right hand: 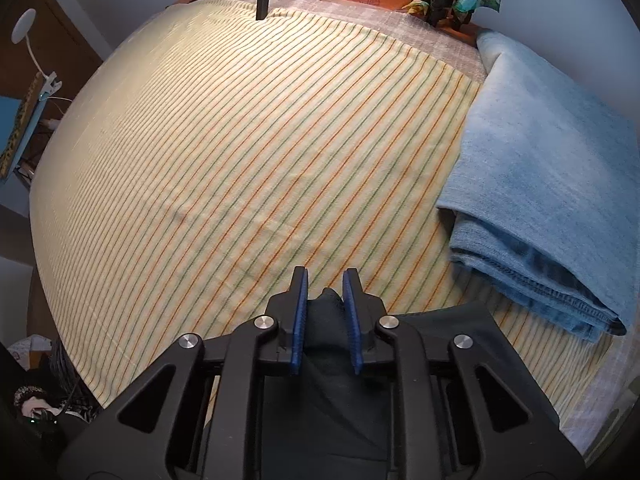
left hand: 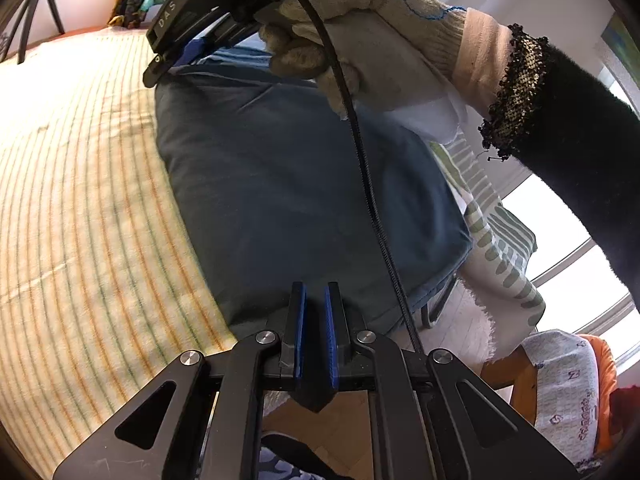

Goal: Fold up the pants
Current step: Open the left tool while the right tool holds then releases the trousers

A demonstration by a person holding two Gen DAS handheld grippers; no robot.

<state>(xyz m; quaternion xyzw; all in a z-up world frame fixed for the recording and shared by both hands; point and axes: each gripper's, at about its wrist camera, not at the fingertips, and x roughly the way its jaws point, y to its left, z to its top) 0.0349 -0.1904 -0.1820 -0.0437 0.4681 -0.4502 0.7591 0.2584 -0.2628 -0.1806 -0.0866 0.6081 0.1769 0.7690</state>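
The dark pants (left hand: 304, 184) are lying in a folded slab on the striped bedspread (left hand: 80, 200), reaching to its near edge where the fabric drops toward the floor. The left gripper (left hand: 316, 312) is hovering at that near edge with its blue pads a narrow gap apart and nothing visibly caught between them — released, or nearly so.

At the far end of the pants, the right gripper (left hand: 180, 52) is reaching in, carried by a gloved hand (left hand: 360, 40) whose cable is trailing across the cloth. In its own camera the right gripper (right hand: 326, 312) is pinching a bunched ridge of dark fabric between its pads, so its jaws are clenched on the pants. Holding one end this way probably lets the person lift or drag that end over for another fold while the rest stays anchored by its own weight on the bedspread.

A folded pile of blue denim (right hand: 552, 184) is sitting at the right edge of the bedspread, well apart from the grasp — likely parked there to leave the middle free as working space.
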